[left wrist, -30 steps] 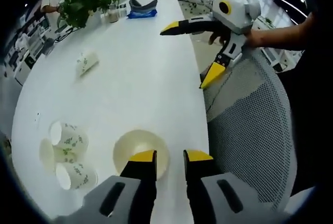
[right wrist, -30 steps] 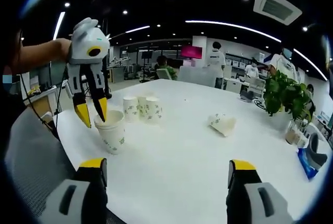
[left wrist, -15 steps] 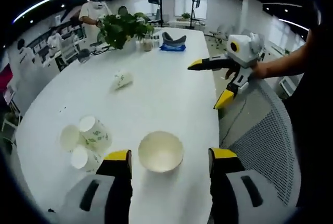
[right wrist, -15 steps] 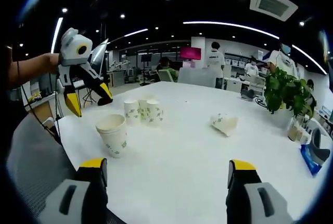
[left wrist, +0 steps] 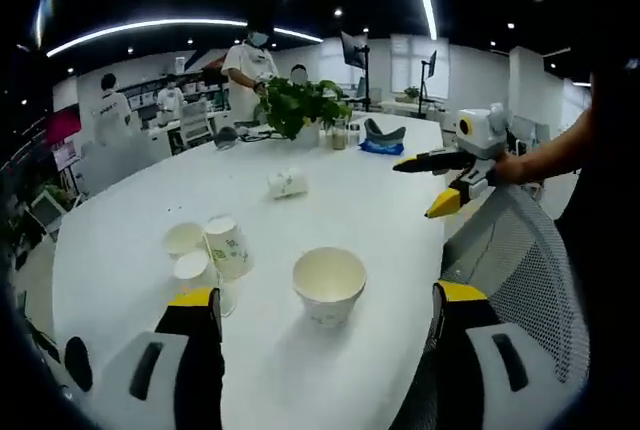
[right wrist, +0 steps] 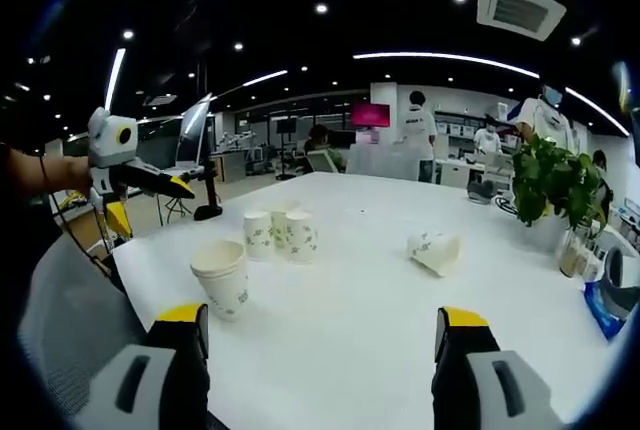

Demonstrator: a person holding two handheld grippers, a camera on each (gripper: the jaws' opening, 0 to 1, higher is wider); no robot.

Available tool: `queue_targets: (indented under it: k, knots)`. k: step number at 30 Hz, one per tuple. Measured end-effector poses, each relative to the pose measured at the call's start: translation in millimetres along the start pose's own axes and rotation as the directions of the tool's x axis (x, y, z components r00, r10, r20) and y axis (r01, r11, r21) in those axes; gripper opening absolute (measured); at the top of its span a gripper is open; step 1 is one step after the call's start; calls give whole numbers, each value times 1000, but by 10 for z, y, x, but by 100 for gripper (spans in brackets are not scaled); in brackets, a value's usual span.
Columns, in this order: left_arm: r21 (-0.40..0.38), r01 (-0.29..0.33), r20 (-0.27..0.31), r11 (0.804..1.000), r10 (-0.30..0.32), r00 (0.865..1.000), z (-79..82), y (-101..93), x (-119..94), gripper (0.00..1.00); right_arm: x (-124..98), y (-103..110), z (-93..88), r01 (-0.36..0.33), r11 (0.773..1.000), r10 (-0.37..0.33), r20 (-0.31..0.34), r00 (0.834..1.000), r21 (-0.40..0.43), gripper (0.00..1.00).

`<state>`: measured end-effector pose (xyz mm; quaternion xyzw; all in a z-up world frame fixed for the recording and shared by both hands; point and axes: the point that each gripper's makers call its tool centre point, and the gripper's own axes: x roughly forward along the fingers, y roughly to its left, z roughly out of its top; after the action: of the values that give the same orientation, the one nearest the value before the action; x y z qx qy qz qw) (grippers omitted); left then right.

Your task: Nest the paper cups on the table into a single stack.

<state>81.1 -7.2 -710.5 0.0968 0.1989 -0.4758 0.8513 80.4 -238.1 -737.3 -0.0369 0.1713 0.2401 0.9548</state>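
On the white table [left wrist: 340, 205] a paper cup [left wrist: 330, 285] with a green leaf print stands upright, just beyond my left gripper [left wrist: 325, 298], whose jaws are open and apart from it. Its rim [right wrist: 219, 255] looks doubled in the right gripper view. Three more printed cups [left wrist: 207, 248] cluster to its left and stand upright in a group [right wrist: 280, 232]. One cup [left wrist: 287, 183] lies on its side farther out [right wrist: 435, 251]. My right gripper [right wrist: 320, 317] is open and empty above the table's near edge, and appears from the side [left wrist: 422, 186]. The left gripper [right wrist: 150, 208] hangs off the table's left end.
A potted plant [left wrist: 300, 105] stands at the table's far end [right wrist: 545, 180], with a blue object [right wrist: 608, 308] and small items beside it. A grey mesh chair back [left wrist: 530, 270] stands by the table edge [right wrist: 60, 300]. People and desks fill the background.
My left gripper's jaws were around the near cup's rim; they have opened wide and drawn back and up from it. The cup stays upright. The right gripper stays open.
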Motion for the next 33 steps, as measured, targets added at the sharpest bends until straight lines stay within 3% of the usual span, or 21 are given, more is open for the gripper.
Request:
queue_targets:
  k: [5, 8, 13, 18, 22, 27, 33]
  knots:
    - [-30, -66, 54, 997, 68, 996, -88, -6, -127, 99, 24, -167, -10, -10, 1000, 10, -12, 1000, 15, 95]
    - [-62, -95, 91, 994, 100, 991, -101, -16, -192, 99, 54, -253, -34, -16, 1000, 17, -20, 1000, 10, 94]
    - [-63, -115, 98, 991, 121, 988, -221, -94, -239, 99, 130, -419, -96, -15, 999, 14, -40, 999, -29, 90]
    - [-141, -144, 178, 979, 168, 970, -190, -73, -224, 99, 197, -588, -156, 9, 1000, -8, -46, 999, 26, 86]
    - [-111, -150, 164, 982, 167, 972, -251, -94, -128, 99, 279, -818, -243, 48, 997, -44, -64, 997, 61, 85]
    - [-103, -137, 168, 985, 153, 974, -241, -138, -99, 99, 344, -1059, -244, 95, 991, -91, -42, 995, 99, 82]
    - [-118, -147, 170, 982, 166, 971, -280, -98, -110, 99, 453, -1199, -262, 114, 989, -109, -55, 992, 92, 80]
